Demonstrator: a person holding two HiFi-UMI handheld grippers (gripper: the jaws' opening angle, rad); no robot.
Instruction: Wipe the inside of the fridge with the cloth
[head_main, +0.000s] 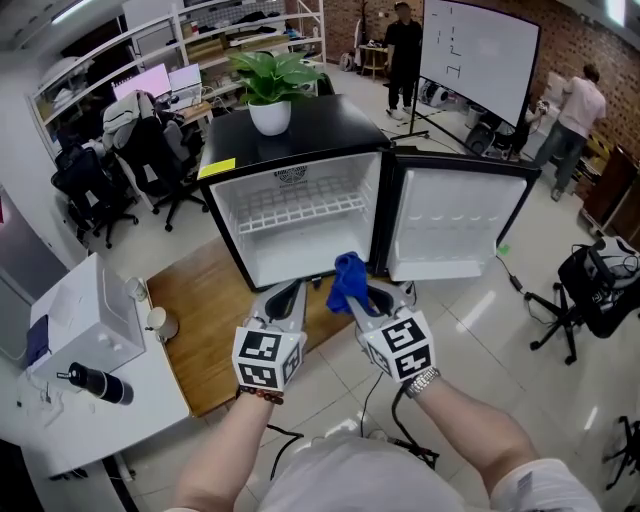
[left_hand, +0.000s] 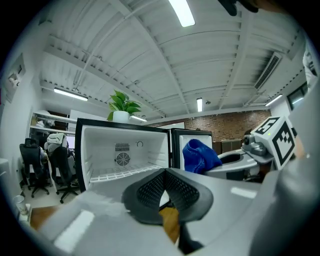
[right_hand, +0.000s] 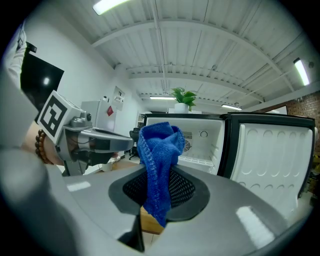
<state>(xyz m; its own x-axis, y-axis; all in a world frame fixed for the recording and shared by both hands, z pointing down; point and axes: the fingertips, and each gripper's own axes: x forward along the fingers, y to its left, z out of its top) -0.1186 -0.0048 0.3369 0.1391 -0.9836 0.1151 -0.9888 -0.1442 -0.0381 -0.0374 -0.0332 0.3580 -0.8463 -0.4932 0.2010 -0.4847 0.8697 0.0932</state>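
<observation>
the right gripper (right_hand: 159, 189) pinches the blue cloth (right_hand: 159, 150) between its pads; the cloth bunches up above the jaws and a short tail hangs below. the left gripper (left_hand: 165, 174) is just beside it, its jaws pressed together on nothing. both are held in front of the fridge's (head_main: 232, 225) open mouth, near its lower front edge and outside it. the door (head_main: 455, 225) stands swung wide to the right. inside, a wire shelf (head_main: 300, 212) spans wall to wall, with the deeper white space beneath it. a potted plant (head_main: 272, 85) stands on the black top.
</observation>
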